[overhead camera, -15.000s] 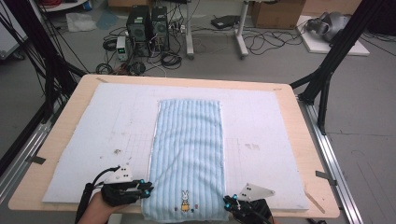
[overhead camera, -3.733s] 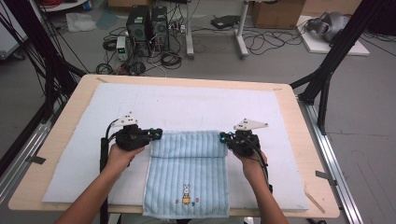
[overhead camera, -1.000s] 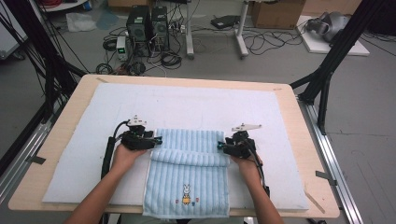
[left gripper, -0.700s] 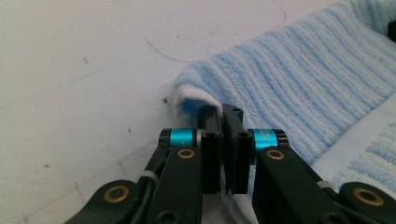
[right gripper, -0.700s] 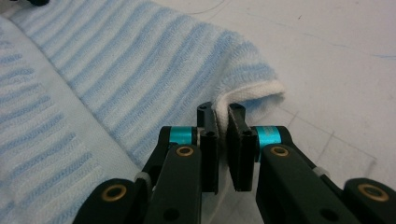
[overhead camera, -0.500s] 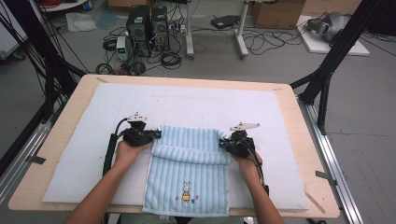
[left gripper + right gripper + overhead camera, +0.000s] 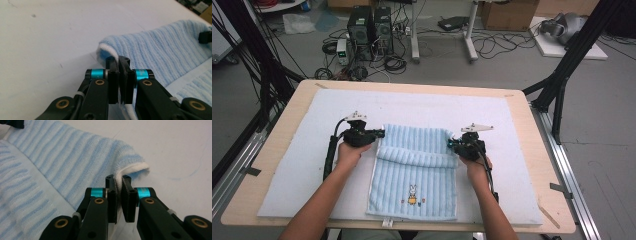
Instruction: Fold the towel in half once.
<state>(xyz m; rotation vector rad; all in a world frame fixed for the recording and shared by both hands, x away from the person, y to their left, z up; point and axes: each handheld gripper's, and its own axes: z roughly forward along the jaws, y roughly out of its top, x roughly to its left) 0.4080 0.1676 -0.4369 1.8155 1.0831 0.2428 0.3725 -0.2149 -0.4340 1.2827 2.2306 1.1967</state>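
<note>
1. A wooden table (image 7: 282,150) carries a white mat (image 7: 422,107) that covers most of its top.
2. A light blue striped towel (image 7: 414,185) lies on the mat near the person's edge, its far part folded back over itself into a roll.
3. The left gripper (image 7: 379,133) is clamped on the towel's left folded edge.
4. The right gripper (image 7: 451,144) is clamped on the right folded edge, white hem between its jaws.
</note>
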